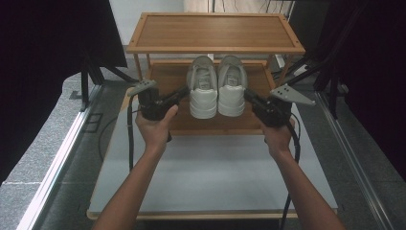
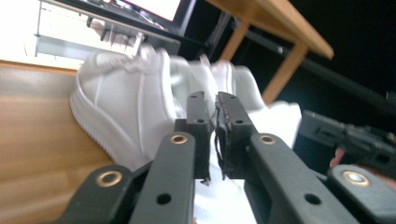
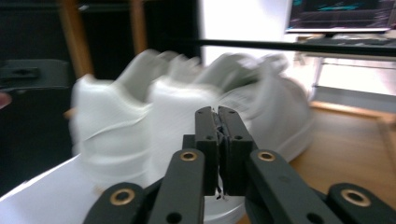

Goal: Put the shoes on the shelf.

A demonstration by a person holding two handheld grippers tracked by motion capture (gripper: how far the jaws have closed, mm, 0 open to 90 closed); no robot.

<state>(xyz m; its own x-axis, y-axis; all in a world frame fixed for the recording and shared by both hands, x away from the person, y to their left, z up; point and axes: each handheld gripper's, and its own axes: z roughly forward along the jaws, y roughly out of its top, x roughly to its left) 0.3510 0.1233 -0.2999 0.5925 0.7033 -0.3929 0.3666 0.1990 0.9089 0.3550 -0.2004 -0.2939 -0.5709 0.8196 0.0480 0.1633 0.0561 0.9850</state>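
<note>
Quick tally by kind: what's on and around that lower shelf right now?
White shoes: 2, left shoe and right shoe
Wooden rack: 1
Claws: 2, left claw and right claw, both shut
Total: 5

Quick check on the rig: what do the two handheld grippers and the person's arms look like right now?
Both the left gripper and the right gripper are black, each topped by a grey three-cornered plate and trailing a black cable. Up close, the jaws are flat black bars with brass-ringed pivots and bolt holes. The forearms are bare, with no sleeves or gloves.
</note>
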